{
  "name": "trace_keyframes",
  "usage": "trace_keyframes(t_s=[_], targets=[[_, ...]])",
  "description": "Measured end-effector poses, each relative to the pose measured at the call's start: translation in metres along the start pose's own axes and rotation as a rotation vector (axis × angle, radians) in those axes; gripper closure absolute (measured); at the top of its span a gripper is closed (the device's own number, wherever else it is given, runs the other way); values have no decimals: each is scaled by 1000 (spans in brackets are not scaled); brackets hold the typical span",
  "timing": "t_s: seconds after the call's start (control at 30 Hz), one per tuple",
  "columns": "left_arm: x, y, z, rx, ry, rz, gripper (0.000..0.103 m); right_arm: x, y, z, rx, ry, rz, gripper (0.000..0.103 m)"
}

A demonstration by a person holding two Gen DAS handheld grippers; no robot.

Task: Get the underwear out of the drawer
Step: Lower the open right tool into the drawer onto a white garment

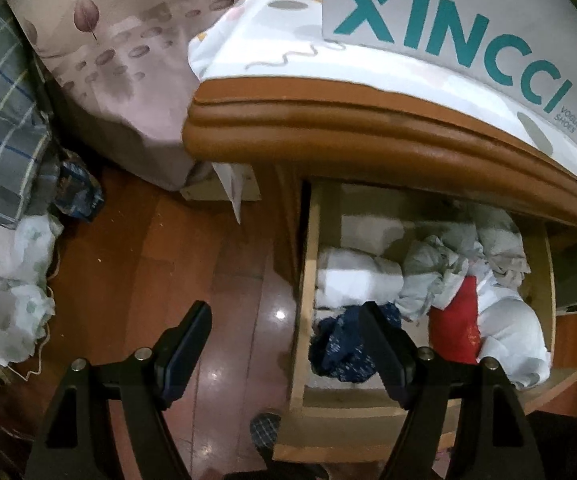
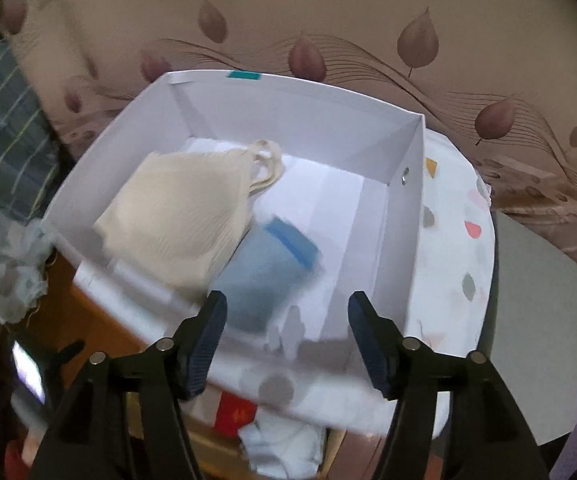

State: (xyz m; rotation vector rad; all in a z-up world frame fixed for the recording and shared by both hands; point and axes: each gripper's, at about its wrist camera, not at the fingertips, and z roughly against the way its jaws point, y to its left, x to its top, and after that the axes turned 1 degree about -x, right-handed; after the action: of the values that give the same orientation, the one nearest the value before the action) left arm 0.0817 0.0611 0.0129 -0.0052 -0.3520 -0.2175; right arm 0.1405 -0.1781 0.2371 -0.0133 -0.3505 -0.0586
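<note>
In the left wrist view the wooden drawer point(image 1: 306, 280) stands pulled out under the nightstand top. It holds a dark blue patterned garment point(image 1: 342, 350), white folded clothes point(image 1: 358, 278), crumpled grey-white cloth point(image 1: 440, 264) and a red item point(image 1: 454, 322). My left gripper point(image 1: 286, 320) is open and empty above the drawer's left edge. In the right wrist view my right gripper point(image 2: 286, 312) is open and empty over a white shoebox point(image 2: 392, 216) that holds a beige garment point(image 2: 180, 212) and a light blue garment point(image 2: 264, 276).
A XINCCI shoebox side point(image 1: 448, 40) stands on the cloth-covered nightstand top point(image 1: 328, 120). A bed with leaf-print sheets point(image 1: 128, 60) lies behind. Plaid and white fabrics point(image 1: 4, 160) pile at the left on the wooden floor point(image 1: 168, 260). A grey lid point(image 2: 540, 320) lies right of the box.
</note>
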Motion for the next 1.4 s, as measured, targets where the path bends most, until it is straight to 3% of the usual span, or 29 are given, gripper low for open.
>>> trace_keyframes(t_s=[0.07, 0.2, 0.33, 0.43, 0.5, 0.67, 0.93, 1.4], targets=[[-2, -3, -2, -14, 12, -9, 25, -18, -1, 16, 11, -28, -9, 32], [-7, -11, -5, 1, 26, -53, 25, -56, 1, 36, 19, -29, 11, 30], [-13, -23, -9, -11, 55, -106, 25, -94, 7, 33, 49, 27, 21, 24], [-18, -33, -14, -6, 73, -157, 25, -124, 9, 8, 70, 110, 6, 20], [-20, -37, -18, 4, 87, -180, 25, -141, 9, -13, 78, 166, -11, 12], [-23, -41, -26, 25, 114, -201, 25, -178, 7, -76, 96, 291, -79, 10], [-24, -41, -36, 10, 157, -199, 25, -202, 1, -152, 50, 399, -114, 10], [-26, -47, -56, 5, 220, -204, 25, -212, 0, -218, 20, 531, -64, 10]])
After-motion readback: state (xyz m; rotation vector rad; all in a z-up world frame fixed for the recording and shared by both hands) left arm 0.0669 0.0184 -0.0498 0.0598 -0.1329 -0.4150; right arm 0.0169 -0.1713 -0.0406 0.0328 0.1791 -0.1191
